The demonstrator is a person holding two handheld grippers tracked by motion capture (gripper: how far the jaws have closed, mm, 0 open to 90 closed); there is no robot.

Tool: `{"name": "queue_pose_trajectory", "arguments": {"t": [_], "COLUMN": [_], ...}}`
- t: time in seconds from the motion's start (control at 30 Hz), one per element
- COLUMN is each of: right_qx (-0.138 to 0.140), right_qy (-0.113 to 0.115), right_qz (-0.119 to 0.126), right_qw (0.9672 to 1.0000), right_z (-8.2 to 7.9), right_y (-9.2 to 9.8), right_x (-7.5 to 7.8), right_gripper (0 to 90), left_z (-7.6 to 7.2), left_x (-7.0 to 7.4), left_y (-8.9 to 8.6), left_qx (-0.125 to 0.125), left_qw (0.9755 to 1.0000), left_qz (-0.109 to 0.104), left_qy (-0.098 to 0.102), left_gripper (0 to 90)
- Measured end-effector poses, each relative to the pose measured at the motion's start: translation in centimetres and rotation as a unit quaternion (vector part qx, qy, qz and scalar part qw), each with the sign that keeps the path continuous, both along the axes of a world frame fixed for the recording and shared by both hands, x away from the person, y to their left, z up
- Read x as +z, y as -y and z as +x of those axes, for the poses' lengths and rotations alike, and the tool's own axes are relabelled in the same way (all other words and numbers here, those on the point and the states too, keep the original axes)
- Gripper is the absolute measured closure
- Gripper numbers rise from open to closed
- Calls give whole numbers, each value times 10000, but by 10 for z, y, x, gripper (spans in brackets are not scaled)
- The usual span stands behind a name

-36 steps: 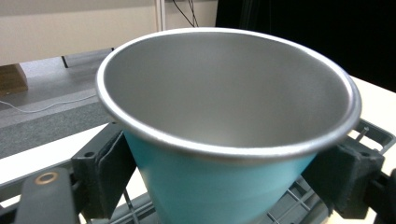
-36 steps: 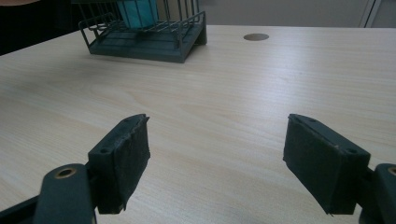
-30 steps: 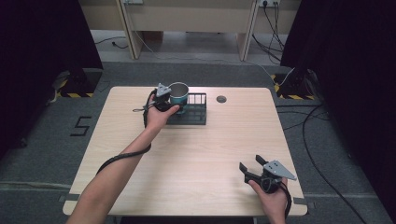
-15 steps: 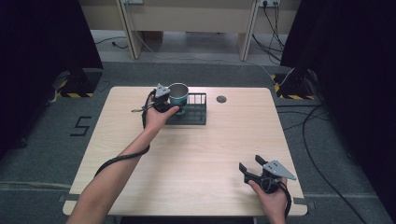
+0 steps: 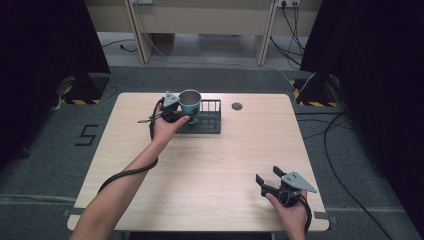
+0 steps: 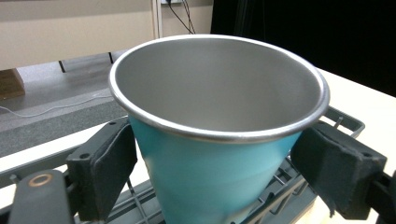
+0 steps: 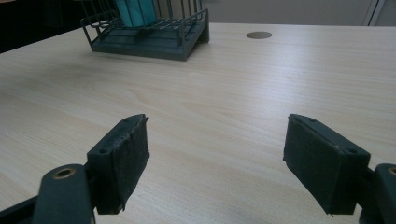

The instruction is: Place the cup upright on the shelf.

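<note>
A teal metal cup with a silver rim stands upright in the left end of a dark wire rack at the back of the table. My left gripper reaches it from the left, a jaw on each side. In the left gripper view both pads lie against the wall of the cup, just under the rim. My right gripper hovers low at the front right of the table. It is open, and between its pads I see bare wood.
The light wooden table has a round cable hole right of the rack. In the right gripper view the rack lies far ahead. Cables cross the floor beyond the table's right edge, and dark curtains flank both sides.
</note>
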State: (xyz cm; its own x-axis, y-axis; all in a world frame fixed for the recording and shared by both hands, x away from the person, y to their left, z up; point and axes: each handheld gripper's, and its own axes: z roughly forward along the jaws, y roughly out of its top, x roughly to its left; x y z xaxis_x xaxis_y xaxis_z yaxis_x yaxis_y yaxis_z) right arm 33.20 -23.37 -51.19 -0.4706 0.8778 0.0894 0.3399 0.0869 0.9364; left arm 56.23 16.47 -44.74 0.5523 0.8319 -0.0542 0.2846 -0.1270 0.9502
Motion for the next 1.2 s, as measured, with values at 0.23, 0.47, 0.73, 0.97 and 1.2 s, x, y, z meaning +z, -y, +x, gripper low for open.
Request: {"name": "queue_pose_trajectory", "arguments": {"t": [0.23,0.47,0.73,0.97,1.2], "right_qx": [-6,-8,-16,-24,-22], "right_qy": [-6,-6,-5,-12,-23], "right_qz": [3,8,5,-3,0], "right_qw": [10000,10000,10000,10000,10000], "right_z": [0,0,0,0,0], "right_y": [0,0,-1,-1,-1], "right_x": [0,0,0,0,0], "right_gripper": [229,229,229,229,229], "left_z": [-6,-15,-28,-43,-56], "left_x": [3,8,12,11,8], "left_y": [-5,-14,-28,-38,-46], "left_qx": [-41,-13,-39,-93,-93], "left_qw": [10000,10000,9999,9998,9998], "left_qz": [29,5,3,15,-20], "left_qy": [34,75,124,167,180], "left_gripper": [142,142,142,142,142]}}
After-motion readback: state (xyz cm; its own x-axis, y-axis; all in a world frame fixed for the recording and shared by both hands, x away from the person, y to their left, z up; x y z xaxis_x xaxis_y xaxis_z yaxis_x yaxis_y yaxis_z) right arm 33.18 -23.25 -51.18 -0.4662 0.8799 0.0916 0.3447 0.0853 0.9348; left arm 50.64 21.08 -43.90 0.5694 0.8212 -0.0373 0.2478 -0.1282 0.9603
